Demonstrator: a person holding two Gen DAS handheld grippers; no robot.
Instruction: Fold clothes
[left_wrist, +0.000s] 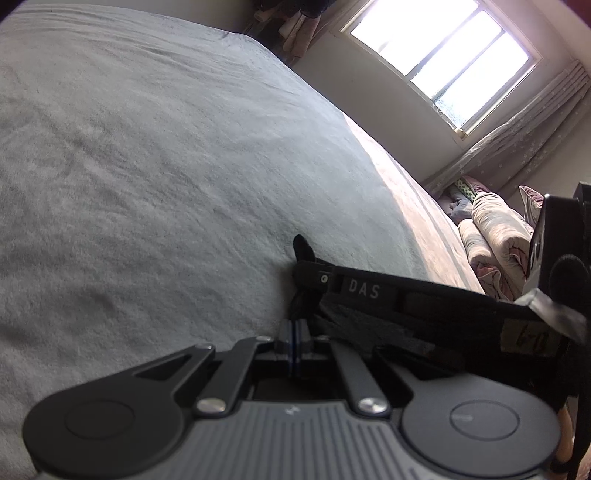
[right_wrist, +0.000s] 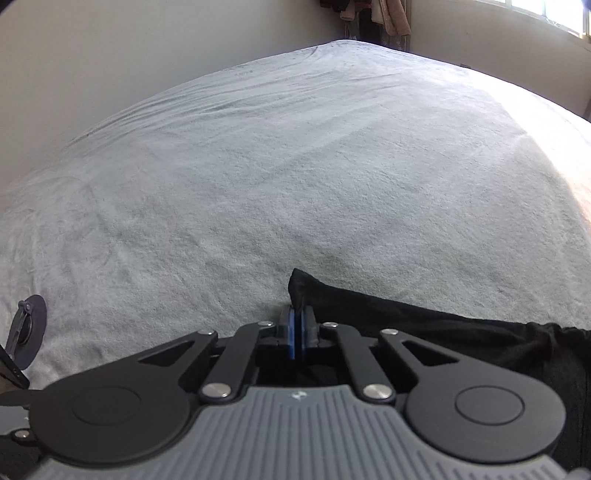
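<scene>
A black garment (right_wrist: 443, 332) lies at the near edge of a bed covered in pale grey fleece (right_wrist: 295, 166). It stretches off to the right in the right wrist view. My right gripper (right_wrist: 297, 319) is shut on a raised corner of the garment, and a tip of cloth pokes up past the blue pads. In the left wrist view, my left gripper (left_wrist: 295, 330) is shut on the same black cloth (left_wrist: 303, 251) close by. One finger (left_wrist: 364, 290) of the right gripper crosses that view from the right and meets the same pinched tip. Most of the garment is hidden under the grippers.
The bed cover (left_wrist: 147, 166) spreads wide ahead and to the left. A bright window (left_wrist: 443, 55) and a curtain (left_wrist: 535, 140) are on the right wall. Rolled quilts (left_wrist: 491, 236) lie beside the bed. Clothes hang (right_wrist: 388, 18) in the far corner.
</scene>
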